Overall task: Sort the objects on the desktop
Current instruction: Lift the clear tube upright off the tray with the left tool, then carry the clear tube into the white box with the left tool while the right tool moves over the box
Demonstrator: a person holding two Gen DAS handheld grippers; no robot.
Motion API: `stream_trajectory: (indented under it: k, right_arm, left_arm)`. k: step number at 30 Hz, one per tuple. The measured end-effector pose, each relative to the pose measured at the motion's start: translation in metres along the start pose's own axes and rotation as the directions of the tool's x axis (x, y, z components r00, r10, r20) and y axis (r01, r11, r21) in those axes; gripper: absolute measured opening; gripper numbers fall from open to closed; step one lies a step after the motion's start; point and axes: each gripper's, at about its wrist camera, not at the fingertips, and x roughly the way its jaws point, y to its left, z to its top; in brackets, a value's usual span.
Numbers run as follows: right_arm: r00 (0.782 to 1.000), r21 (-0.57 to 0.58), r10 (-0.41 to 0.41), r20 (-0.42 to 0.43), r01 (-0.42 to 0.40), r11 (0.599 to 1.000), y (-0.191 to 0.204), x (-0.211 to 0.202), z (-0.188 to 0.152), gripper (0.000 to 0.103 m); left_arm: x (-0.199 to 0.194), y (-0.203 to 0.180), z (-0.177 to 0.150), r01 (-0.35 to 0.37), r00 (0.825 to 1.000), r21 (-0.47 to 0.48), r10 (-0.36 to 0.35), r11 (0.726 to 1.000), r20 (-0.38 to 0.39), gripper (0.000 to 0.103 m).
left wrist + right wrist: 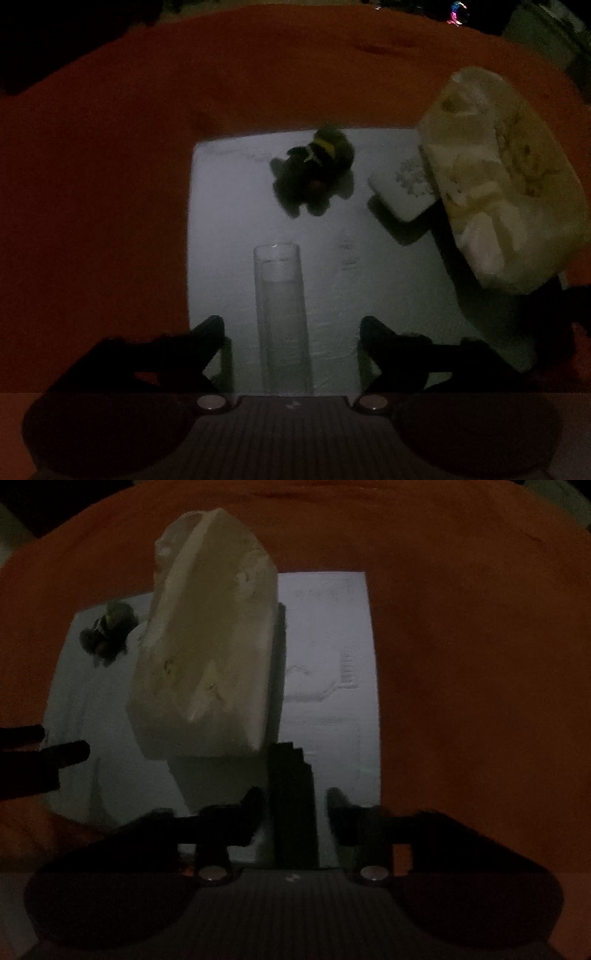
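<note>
Honestly, the tall clear glass tube (282, 317) standing on the white sheet (229, 221) could topple if the left gripper (291, 354), jaws apart around it untouched, swings, while the right gripper (291, 812) pinches a dark bar-shaped object (291, 797).

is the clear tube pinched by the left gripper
No, the clear tube stands between the left gripper's fingers with gaps on both sides.

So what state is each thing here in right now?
Glass tube: lying flat between the open left hand-held gripper fingers, untouched.
Plush toy: lying on the white sheet.
Pale bag: raised above the sheet.
Right hand-held gripper: jaws partly apart around a dark object; grip unclear.
</note>
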Motion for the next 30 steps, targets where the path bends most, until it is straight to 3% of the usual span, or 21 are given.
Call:
stream_trajectory:
  k: [1,2,3,4,7,18,30]
  right_arm:
    - [1.000,-0.020,-0.012,0.005,0.012,1.000,0.003,0.002,0.000,0.045]
    - [1.000,-0.045,-0.023,0.000,0.023,0.999,0.006,0.005,-0.001,0.044]
    - [1.000,-0.061,-0.030,-0.010,0.029,0.998,0.007,0.008,-0.002,0.035]
    - [0.999,-0.078,-0.037,-0.019,0.035,0.996,0.009,0.011,-0.004,0.028]
    - [0.999,-0.096,-0.052,0.009,0.053,0.994,0.013,0.003,-0.009,0.028]
    - [0.986,0.014,0.053,0.156,-0.056,0.998,0.008,-0.089,-0.016,0.028]
    - [0.977,-0.051,0.083,0.194,-0.074,0.996,0.034,-0.170,-0.077,0.028]
  left_arm:
    - [0.006,0.000,0.003,0.002,1.000,0.006,-0.002,1.000,-0.024,0.052]
    - [0.009,-0.001,0.004,0.001,1.000,0.006,-0.001,1.000,-0.029,0.048]
    - [0.008,-0.001,0.003,0.002,1.000,0.010,-0.002,1.000,-0.019,0.041]
    - [0.005,-0.002,0.002,0.007,1.000,0.020,-0.006,1.000,-0.008,0.025]
    - [-0.008,0.004,0.000,0.028,1.000,0.024,-0.029,0.999,0.006,0.024]
    - [-0.077,0.033,-0.014,0.089,0.994,-0.063,-0.085,0.994,0.067,0.024]
    - [-0.183,-0.002,-0.095,0.100,0.989,0.062,-0.106,0.993,0.106,0.024]
